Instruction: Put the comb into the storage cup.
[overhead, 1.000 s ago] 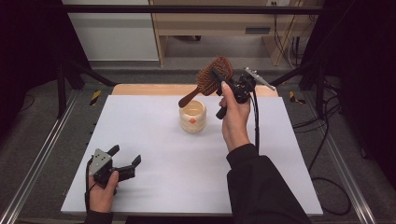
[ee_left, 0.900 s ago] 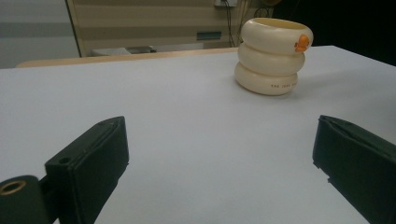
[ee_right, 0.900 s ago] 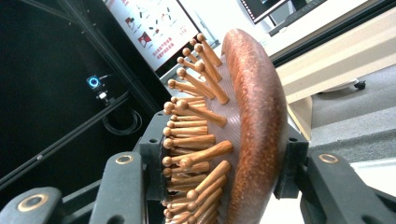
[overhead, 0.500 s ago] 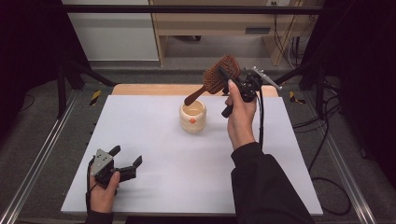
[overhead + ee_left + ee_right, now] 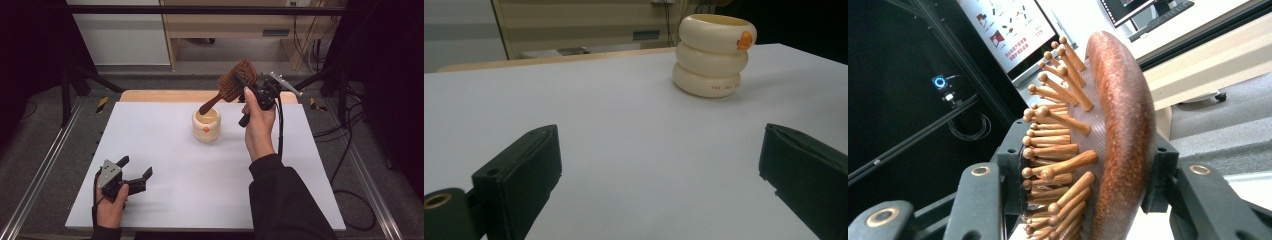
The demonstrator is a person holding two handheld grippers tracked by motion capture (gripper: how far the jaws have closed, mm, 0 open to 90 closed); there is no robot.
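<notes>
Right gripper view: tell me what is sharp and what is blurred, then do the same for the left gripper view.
Right gripper view: hairbrush pins sharp, room behind soft, dark at left. Left gripper view: cream holder crisp, near jaws blurred, soft shadow at its base on the table.

White worktop (image 5: pixel 165 150) w/ pale wood strip (image 5: pixel 165 95) along far edge. Metal rails (image 5: pixel 40 175) both sides. Grey floor (image 5: pixel 210 65) beyond; wooden shelf unit (image 5: pixel 230 25), white cabinet (image 5: pixel 120 35) at back. Black cables (image 5: pixel 345 165) on floor at right. Screen w/ pictures (image 5: pixel 1008 30) behind, seen in right gripper view.
</notes>
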